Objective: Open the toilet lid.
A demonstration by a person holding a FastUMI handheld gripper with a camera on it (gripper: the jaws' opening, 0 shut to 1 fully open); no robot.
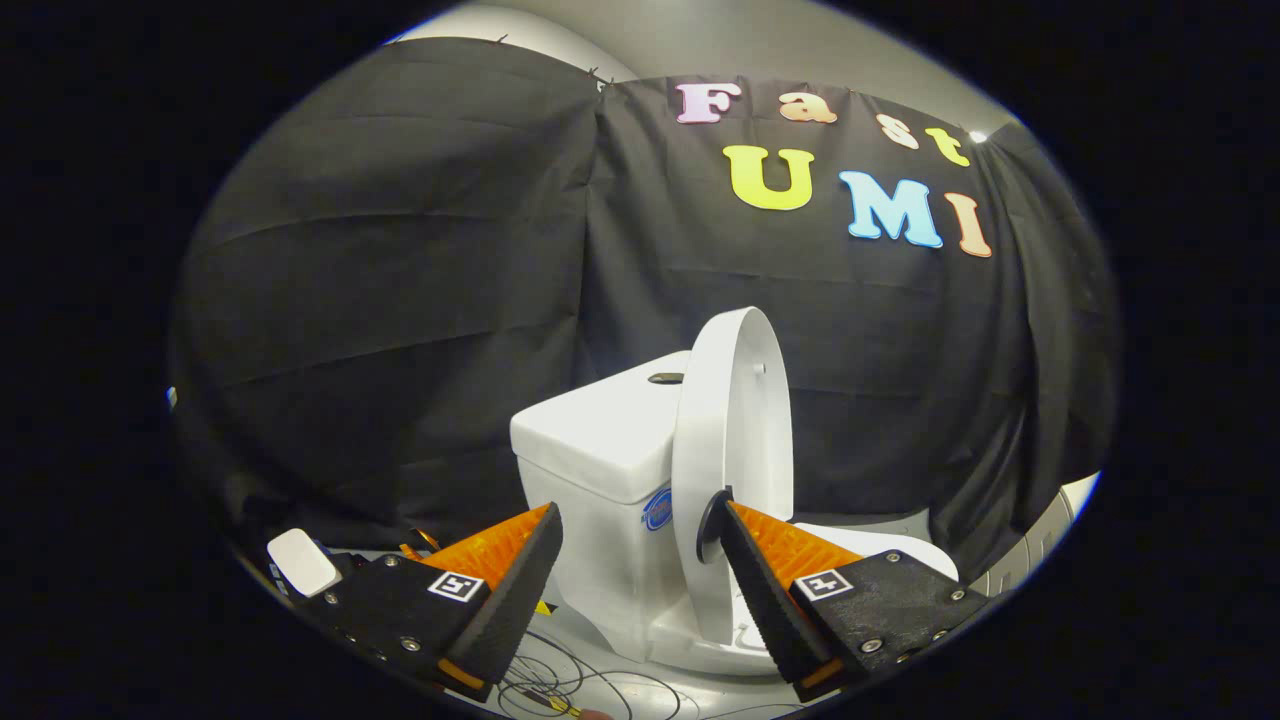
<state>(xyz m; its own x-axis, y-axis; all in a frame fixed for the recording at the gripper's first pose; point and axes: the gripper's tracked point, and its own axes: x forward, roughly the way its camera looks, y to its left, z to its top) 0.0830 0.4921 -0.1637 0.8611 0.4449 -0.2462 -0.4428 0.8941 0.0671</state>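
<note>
A small white toilet (610,560) stands just ahead of my fingers, seen from its side. Its white lid (735,420) is raised upright, leaning back toward the tank (600,440). The seat and bowl rim (900,545) stretch out behind my right finger. My gripper (640,525) is open, its orange-and-black fingers (510,585) spread wide. The right fingertip sits at the lid's lower edge, by a small black disc (712,525). Nothing is pinched between the fingers.
Thin wires (580,690) lie on the pale floor under the fingers. A small white block (303,562) rests beside my left finger. Black cloth hangs close behind the toilet.
</note>
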